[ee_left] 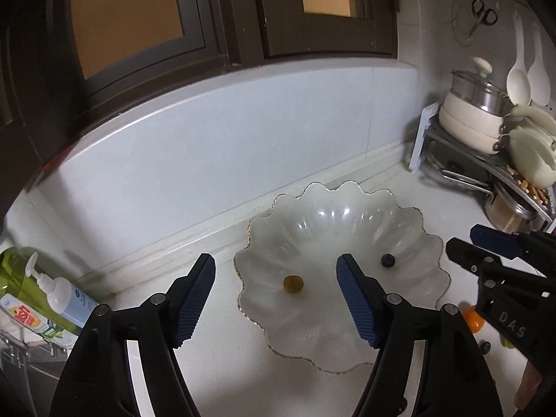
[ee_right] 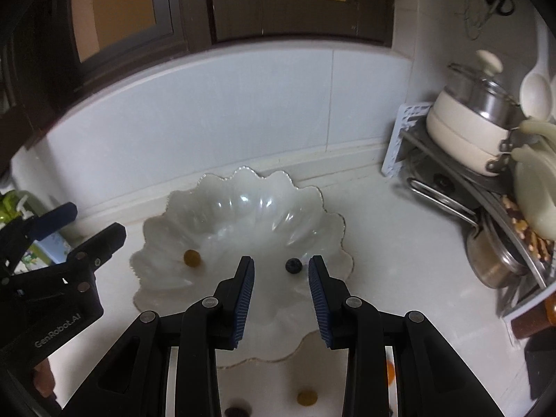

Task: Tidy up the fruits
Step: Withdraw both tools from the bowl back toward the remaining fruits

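Fruits sit in a scalloped glass bowl (ee_left: 410, 229) on the white counter (ee_right: 399, 243): one yellow-brown fruit (ee_left: 293, 283) and one blueberry (ee_left: 388, 260), well apart. Left gripper (ee_left: 276, 299) and right gripper (ee_right: 281, 299) hang above with fingers spread, holding nothing; more fruit lies on the counter in front of the bowl.

Left gripper (ee_left: 276, 266): jaws wide apart, nothing between them, angled down above the bowl's (ee_left: 410, 299) near-left part.
Right gripper (ee_right: 281, 267): jaws narrowly parted, empty, angled down above the bowl's near-right part.
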Available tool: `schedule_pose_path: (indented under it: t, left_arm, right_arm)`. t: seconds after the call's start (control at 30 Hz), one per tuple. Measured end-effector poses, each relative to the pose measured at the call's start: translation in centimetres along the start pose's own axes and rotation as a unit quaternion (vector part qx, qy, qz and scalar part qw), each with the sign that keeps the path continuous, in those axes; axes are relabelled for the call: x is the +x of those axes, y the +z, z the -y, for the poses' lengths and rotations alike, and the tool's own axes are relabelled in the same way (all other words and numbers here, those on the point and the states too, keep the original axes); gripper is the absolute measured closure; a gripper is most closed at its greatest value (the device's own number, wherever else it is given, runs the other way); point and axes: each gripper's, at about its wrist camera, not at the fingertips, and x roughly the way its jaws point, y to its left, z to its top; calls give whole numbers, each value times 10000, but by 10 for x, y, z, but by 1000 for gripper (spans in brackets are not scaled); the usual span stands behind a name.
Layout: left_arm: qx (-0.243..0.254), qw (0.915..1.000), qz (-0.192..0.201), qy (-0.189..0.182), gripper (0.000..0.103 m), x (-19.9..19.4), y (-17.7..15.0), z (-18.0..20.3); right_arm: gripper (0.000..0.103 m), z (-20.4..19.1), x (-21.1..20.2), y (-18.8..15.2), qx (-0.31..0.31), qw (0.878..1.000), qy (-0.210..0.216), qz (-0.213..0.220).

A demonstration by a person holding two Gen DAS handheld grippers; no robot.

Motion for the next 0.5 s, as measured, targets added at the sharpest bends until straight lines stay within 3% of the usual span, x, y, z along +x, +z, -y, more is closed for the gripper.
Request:
schedule_pose_path:
  t: [0.5]
  left_arm:
    - [179,9981,579,-109,31,-68,-26,8]
  right_arm:
    - [69,-2,-65,-38,103,9988,-100,461]
